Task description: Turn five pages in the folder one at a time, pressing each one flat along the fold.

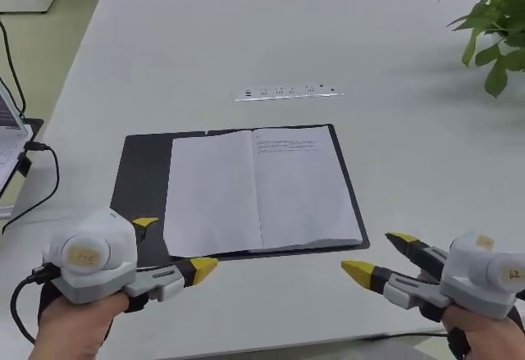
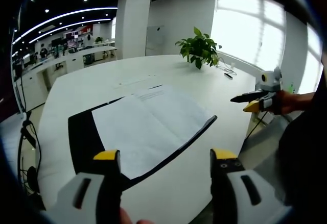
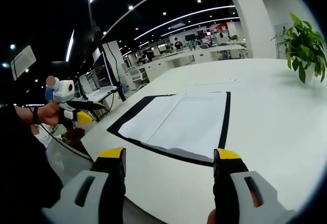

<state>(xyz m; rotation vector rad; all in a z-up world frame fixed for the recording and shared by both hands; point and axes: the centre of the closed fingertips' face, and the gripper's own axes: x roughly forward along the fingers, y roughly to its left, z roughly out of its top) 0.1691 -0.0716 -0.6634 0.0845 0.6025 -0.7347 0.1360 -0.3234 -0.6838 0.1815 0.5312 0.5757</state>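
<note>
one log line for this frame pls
black folder with white pages: open flat on white table | left gripper: open, empty, by folder's near left corner | right gripper: open, empty, off near right corner

Folder (image 1: 146, 188) — black cover, white pages (image 1: 246, 192) with faint grey print, left gripper (image 1: 175, 244) and right gripper (image 1: 378, 253) — pale grey, jaws black tipped yellow, table (image 1: 246, 40) off-white, plant (image 1: 492, 24) green, cable (image 1: 51, 181) black, socket strip (image 1: 287, 93) silver
</note>
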